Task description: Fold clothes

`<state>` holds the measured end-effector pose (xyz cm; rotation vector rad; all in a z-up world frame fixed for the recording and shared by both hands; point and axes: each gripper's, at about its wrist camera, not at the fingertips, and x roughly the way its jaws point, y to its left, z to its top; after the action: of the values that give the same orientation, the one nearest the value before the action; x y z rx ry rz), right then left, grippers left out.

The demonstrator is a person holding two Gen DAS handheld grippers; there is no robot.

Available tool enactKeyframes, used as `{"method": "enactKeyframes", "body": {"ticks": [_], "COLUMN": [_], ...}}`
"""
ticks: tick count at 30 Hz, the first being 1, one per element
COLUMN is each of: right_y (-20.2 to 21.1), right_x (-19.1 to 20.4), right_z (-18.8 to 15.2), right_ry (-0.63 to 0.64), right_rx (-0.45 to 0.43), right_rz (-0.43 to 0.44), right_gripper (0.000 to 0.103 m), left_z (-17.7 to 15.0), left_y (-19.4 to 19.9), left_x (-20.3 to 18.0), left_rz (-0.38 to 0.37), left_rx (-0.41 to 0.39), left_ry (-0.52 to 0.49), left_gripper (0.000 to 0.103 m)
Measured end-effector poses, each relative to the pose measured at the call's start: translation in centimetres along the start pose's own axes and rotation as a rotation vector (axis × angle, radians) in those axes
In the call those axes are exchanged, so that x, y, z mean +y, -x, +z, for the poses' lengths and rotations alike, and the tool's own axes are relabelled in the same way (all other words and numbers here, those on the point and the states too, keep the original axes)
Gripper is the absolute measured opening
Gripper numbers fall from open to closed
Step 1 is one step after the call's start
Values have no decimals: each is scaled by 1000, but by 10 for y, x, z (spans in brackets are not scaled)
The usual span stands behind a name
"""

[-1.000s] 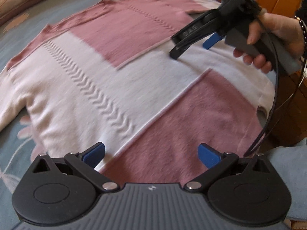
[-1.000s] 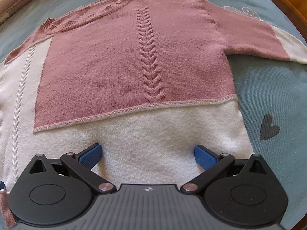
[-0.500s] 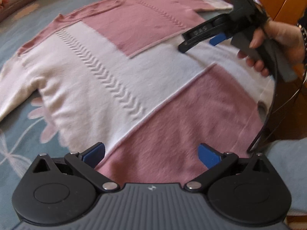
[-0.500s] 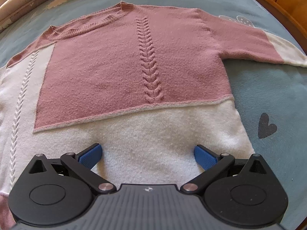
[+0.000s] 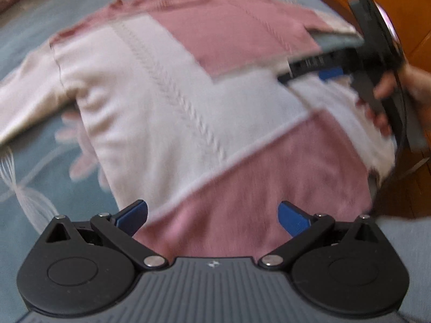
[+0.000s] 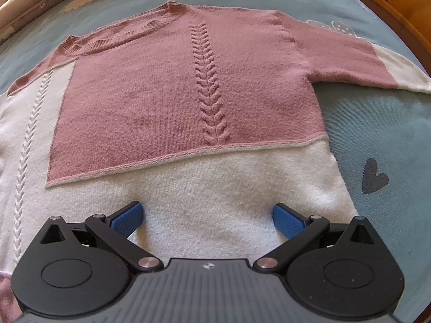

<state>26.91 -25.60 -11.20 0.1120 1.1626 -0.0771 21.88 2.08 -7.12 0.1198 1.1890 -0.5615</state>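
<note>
While the sweater [image 6: 188,102] lies flat on the bed [image 6: 377,134], hem nearest both grippers, the right gripper [image 6: 207,216] sits nearer its outstretched sleeve [image 6: 350,62]; left gripper [image 5: 212,216] fingers, like the right's, gape wide, empty.

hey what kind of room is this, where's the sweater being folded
Most likely a bedroom: the pink and white sweater lies flat on a blue-grey printed bedspread, with a wooden bed frame curving along its edge.

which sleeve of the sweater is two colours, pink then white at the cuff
The sleeve stretched out to the right in the right wrist view; the other sleeve is all white.
</note>
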Motion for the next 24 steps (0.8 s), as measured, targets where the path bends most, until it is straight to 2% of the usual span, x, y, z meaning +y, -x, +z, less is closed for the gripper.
{"method": "enactKeyframes", "body": {"ticks": [4,8,15,19,22,24], "right_y": [-1,-1,-1,-2,-4,2], "right_x": [1,0,1,1,2,6], "right_z": [-1,-2,-2,5,18,27], "right_ry": [2,4,5,6,-13,-28], "right_rx": [-3,-7,-9,35,110,120], "right_rz": [1,3,3,-1,-17,-43], "right_gripper": [103,103,103,103,103,103], "left_z": [25,35,24,30,37,42], "left_y": [-17,-31,-12,13,33,47], "left_x": [15,34,42,73,107,134], "left_rz": [11,-10,7,85,198,283], "left_rx": [-61,-93,-89,-124,-175,-226], "left_ry": [90,213,257,342,371,378], "left_gripper": [102,102,102,101,96,96]}}
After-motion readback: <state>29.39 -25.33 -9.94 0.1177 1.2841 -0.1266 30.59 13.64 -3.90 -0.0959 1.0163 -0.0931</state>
